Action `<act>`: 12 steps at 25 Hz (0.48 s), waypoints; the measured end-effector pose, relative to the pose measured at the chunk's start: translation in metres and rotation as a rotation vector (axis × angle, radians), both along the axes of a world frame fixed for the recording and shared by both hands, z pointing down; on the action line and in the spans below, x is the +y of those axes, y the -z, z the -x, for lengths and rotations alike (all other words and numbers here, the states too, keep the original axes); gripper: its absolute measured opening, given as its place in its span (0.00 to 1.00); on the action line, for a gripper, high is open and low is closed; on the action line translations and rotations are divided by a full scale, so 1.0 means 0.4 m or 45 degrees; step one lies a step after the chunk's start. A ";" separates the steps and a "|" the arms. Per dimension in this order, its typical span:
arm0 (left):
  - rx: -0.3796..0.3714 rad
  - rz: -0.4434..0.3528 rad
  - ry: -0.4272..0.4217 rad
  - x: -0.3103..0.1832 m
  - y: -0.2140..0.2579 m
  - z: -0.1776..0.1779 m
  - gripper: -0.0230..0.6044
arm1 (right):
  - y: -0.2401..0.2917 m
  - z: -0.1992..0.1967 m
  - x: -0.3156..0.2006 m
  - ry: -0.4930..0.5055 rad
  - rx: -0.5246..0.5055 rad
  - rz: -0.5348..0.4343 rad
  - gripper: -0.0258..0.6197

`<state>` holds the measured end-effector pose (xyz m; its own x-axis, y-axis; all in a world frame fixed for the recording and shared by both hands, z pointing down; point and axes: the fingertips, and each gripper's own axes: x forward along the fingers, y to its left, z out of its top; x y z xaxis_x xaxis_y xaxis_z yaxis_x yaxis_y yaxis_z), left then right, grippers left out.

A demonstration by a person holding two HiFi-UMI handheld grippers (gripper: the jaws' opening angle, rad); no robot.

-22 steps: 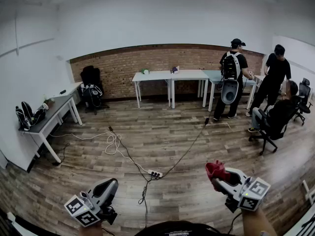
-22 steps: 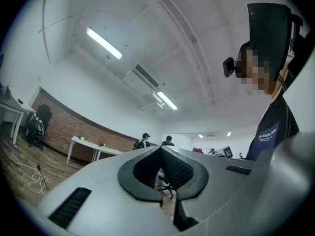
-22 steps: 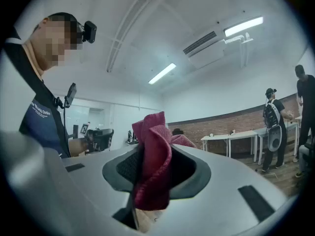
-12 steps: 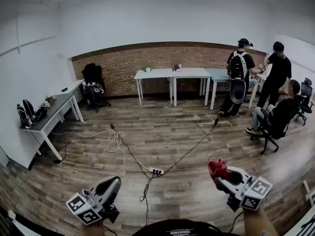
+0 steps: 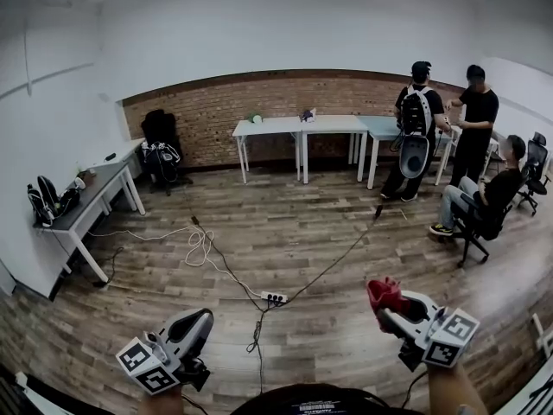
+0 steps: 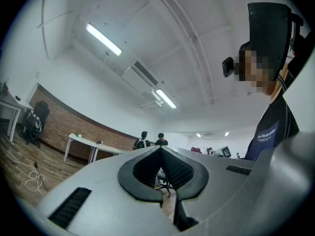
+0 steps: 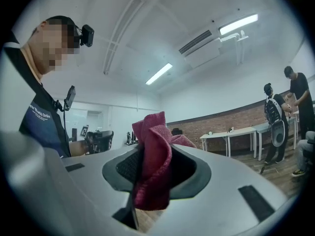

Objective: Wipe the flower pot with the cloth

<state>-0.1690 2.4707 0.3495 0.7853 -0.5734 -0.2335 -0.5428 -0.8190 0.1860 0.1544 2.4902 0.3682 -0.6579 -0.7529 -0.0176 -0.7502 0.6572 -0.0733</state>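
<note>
The right gripper (image 5: pixel 386 308) held the red cloth (image 5: pixel 381 294) tightly and the left gripper (image 5: pixel 200 322) was closed on nothing, both far in front of the white surface (image 5: pixel 294 129), and no flower pot could be recognised anywhere near them.

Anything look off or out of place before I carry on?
Loose cables and a power strip sprawl across the open floor, a likely trip hazard. The red cloth sits clamped in the right gripper.
</note>
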 end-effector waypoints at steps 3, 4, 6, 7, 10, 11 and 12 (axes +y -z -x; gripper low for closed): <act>0.001 0.006 -0.009 -0.014 0.004 -0.026 0.04 | -0.001 -0.022 -0.006 -0.004 -0.004 0.007 0.23; 0.001 0.009 -0.013 -0.020 0.006 -0.037 0.04 | -0.001 -0.033 -0.009 -0.006 -0.006 0.009 0.23; -0.001 0.010 -0.025 -0.026 0.008 -0.065 0.04 | -0.001 -0.058 -0.009 -0.015 -0.009 0.008 0.23; -0.004 0.009 -0.032 -0.027 0.010 -0.082 0.04 | 0.000 -0.073 -0.006 -0.019 -0.010 0.007 0.23; -0.012 0.008 -0.054 -0.026 0.016 -0.149 0.04 | 0.002 -0.136 0.008 -0.035 -0.013 0.007 0.23; -0.014 0.010 -0.061 -0.027 0.018 -0.174 0.04 | 0.002 -0.160 0.012 -0.042 -0.013 0.009 0.23; -0.015 0.012 -0.069 -0.030 0.021 -0.200 0.04 | 0.003 -0.185 0.015 -0.050 -0.012 0.012 0.23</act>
<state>-0.0890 2.4588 0.3412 0.8177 -0.5325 -0.2189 -0.5001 -0.8453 0.1882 0.2285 2.4961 0.3671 -0.6278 -0.7782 -0.0168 -0.7745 0.6267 -0.0867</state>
